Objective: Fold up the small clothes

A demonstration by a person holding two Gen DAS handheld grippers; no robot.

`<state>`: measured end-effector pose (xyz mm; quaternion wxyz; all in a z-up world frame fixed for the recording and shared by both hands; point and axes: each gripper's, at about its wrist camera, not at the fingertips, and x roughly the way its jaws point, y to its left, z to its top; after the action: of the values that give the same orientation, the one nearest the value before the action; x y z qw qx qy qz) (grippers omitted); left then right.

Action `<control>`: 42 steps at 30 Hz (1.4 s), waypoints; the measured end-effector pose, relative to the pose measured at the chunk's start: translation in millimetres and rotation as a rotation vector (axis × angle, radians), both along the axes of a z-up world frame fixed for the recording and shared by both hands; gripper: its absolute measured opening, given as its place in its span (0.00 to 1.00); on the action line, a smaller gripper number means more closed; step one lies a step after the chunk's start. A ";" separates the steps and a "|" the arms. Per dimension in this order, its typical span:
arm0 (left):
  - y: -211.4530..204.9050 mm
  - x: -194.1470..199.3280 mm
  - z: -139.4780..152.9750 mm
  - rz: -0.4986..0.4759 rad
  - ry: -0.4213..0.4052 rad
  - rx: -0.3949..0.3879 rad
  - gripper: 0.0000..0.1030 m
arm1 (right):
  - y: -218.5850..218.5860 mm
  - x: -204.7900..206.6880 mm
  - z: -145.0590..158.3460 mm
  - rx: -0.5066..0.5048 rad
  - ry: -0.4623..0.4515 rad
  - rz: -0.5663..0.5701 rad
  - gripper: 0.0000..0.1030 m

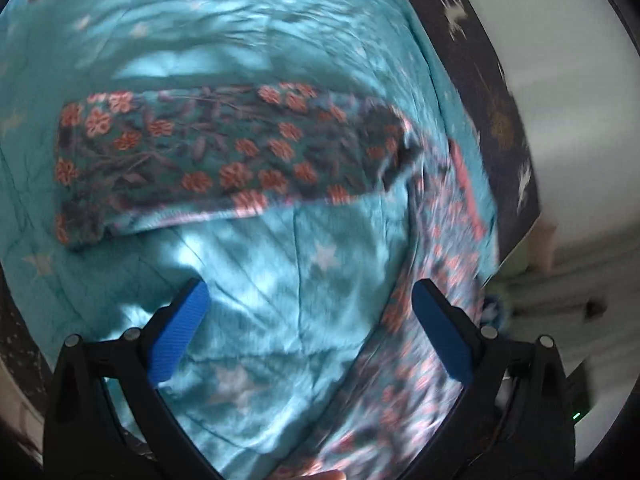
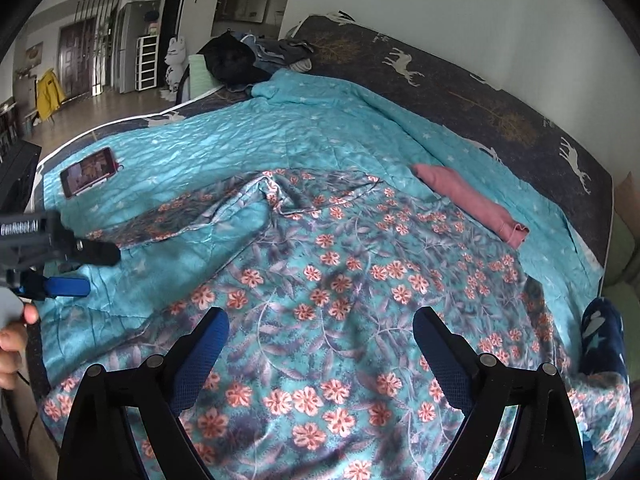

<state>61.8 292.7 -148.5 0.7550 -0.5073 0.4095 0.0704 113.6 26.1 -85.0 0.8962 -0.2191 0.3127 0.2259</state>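
Note:
A teal floral garment (image 2: 340, 300) with pink flowers lies spread over the blue quilt (image 2: 248, 144). One long part of the garment (image 1: 224, 152) stretches left across the quilt in the blurred left wrist view. My right gripper (image 2: 320, 316) hovers over the garment's middle, jaws wide and closing slightly, pads pressing nothing. My left gripper (image 1: 310, 286) is open over bare quilt, the garment's edge by its right finger. In the right wrist view the left gripper (image 2: 94, 270) sits at the far left, beside the garment's long part.
A folded pink cloth (image 2: 472, 204) lies on the quilt at right. A phone (image 2: 90, 172) rests at back left. Dark clothes (image 2: 240, 60) are piled at the bed's far end. A navy starred item (image 2: 604, 336) sits at the right edge. A person's hand (image 2: 12, 340) shows at left.

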 end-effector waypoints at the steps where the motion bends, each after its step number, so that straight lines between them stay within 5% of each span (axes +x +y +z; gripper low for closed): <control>1: 5.1 -0.9 -2.6 0.037 0.001 -0.036 0.98 | -0.7 0.5 -0.7 0.001 0.003 -0.002 0.92; 6: 34.0 -6.7 -22.0 0.240 -0.002 -0.210 0.93 | -4.6 0.3 -6.2 -0.015 0.003 -0.006 0.92; 9: 47.5 -7.5 -29.1 0.325 0.018 -0.252 0.79 | -5.8 -0.7 -5.0 -0.021 -0.015 -0.005 0.92; 11: 56.0 -7.9 -32.6 0.367 0.032 -0.257 0.68 | -5.8 0.1 -3.5 -0.020 -0.020 -0.002 0.92; 16: 68.4 -2.6 -33.7 0.416 0.041 -0.211 0.13 | -5.0 3.5 0.0 -0.003 -0.018 -0.002 0.92; 18: 64.9 6.7 -20.6 0.378 0.037 -0.129 0.06 | -6.6 5.0 1.9 0.005 -0.022 -0.003 0.92; 26: 3.6 79.6 79.9 0.149 -0.121 0.263 0.04 | -40.8 15.0 10.0 0.052 -0.036 -0.073 0.92; 32: -112.3 148.3 126.1 -0.159 -0.242 0.524 0.04 | -94.5 28.7 15.0 0.124 -0.003 -0.144 0.92; 38: -225.4 189.9 97.5 -0.471 -0.264 0.638 0.04 | -163.5 58.9 25.4 0.210 0.037 -0.271 0.89; 42: -276.5 192.4 59.3 -0.663 -0.216 0.647 0.05 | -211.8 88.8 12.5 0.297 0.221 -0.342 0.53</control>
<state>254.3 16.2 -89.2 0.8942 -0.0925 0.4255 -0.1038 202.4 -185.7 -72.5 0.9040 -0.0030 0.4049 0.1371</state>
